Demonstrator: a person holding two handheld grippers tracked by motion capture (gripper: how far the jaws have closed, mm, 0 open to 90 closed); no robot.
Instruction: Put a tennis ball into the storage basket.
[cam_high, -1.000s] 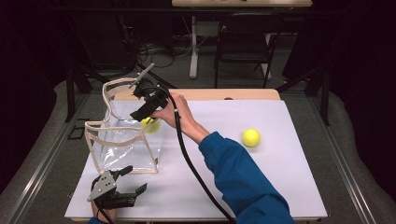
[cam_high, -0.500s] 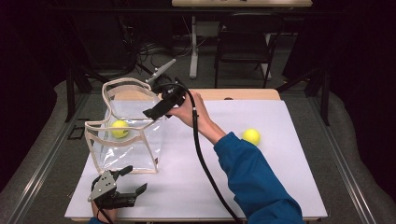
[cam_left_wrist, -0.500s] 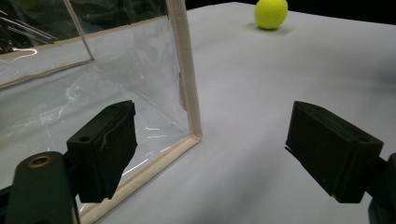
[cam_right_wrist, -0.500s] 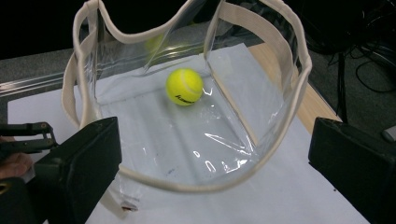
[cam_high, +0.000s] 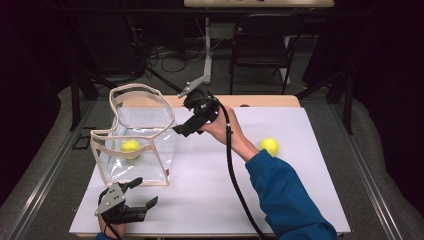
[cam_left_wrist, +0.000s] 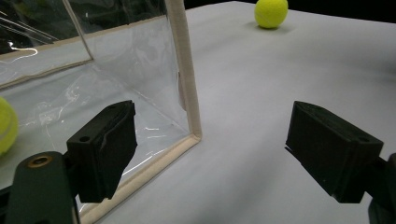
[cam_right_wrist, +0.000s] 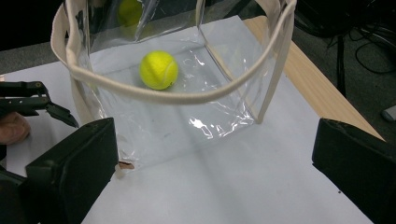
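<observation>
White sheeting covers the surface (cam_high: 210, 190), which stands in a dark room with a chair (cam_high: 260, 45) and loose cables on the floor beyond its far edge. At the near left corner the left gripper (cam_high: 131, 206) rests low over the sheet, its jaws spread wide with nothing between them; in the left gripper view they frame the near right corner of the bag. Just beyond it stands a clear plastic bag (cam_high: 137, 135) with cream trim and handles, upright and open at the top. One yellow tennis ball (cam_high: 130, 147) lies on the bag's floor, toward its near left side; the right gripper view looks down on it through the bag's mouth (cam_right_wrist: 159, 70). To the right of the bag, level with its rim and clear of it, the right gripper (cam_high: 186, 129) is held in the air, pointing left and down toward the bag. Its jaws have just been opening and now stand fully apart, empty. Farther right, a second tennis ball (cam_high: 269, 146) sits on the sheet, well apart from the bag, just beyond the person's blue sleeve (cam_high: 285, 200).
</observation>
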